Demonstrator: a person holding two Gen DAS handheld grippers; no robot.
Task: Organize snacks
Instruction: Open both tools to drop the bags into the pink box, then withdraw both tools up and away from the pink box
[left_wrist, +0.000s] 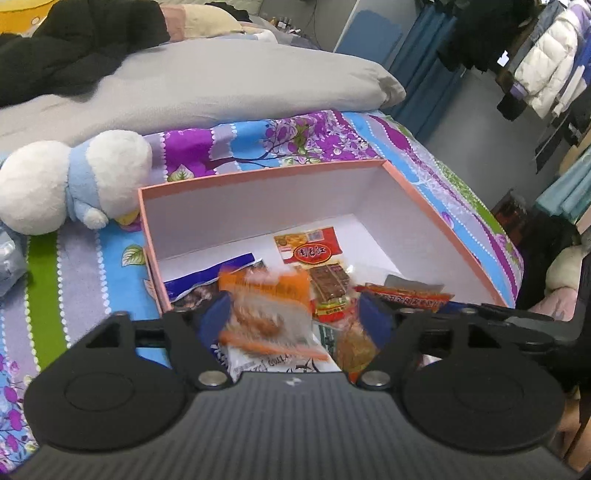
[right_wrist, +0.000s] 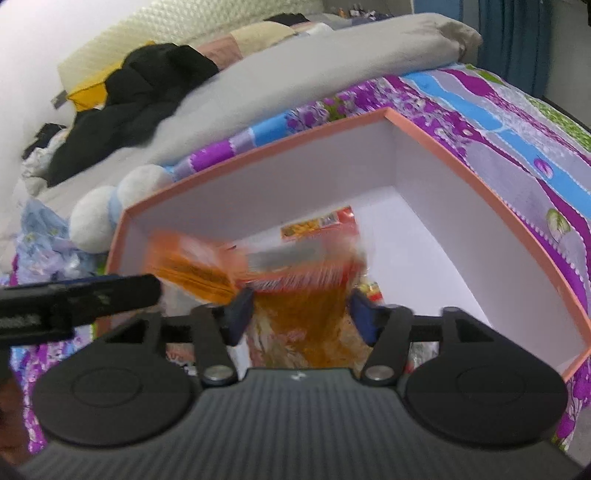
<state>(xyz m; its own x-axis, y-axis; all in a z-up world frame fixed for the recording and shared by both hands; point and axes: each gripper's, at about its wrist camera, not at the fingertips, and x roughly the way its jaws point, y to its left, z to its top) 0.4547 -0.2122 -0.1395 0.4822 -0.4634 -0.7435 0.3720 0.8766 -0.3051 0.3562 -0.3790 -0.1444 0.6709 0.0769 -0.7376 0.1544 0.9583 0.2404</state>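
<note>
A pink box with white inside (left_wrist: 258, 177) (right_wrist: 258, 155) sits on the bed and holds several snack packets, among them a red-and-yellow packet (left_wrist: 310, 245) (right_wrist: 325, 221), a blue-and-white bag (left_wrist: 207, 277) and a red-edged packet (left_wrist: 406, 295). My left gripper (left_wrist: 295, 314) hangs over the box's near edge with its jaws wide apart; a blurred orange snack packet (left_wrist: 269, 310) is between them, apparently loose. My right gripper (right_wrist: 301, 314) is over the box with jaws apart; a blurred orange-and-red packet (right_wrist: 303, 295) lies between them. The left gripper shows as a black bar in the right wrist view (right_wrist: 74, 299).
The box rests on a purple, blue and green flowered bedspread (left_wrist: 295, 136). A white and blue plush toy (left_wrist: 74, 181) lies left of the box. A grey duvet (left_wrist: 221, 85) and black clothing (left_wrist: 81, 40) are behind. A clothes rack (left_wrist: 535, 66) stands far right.
</note>
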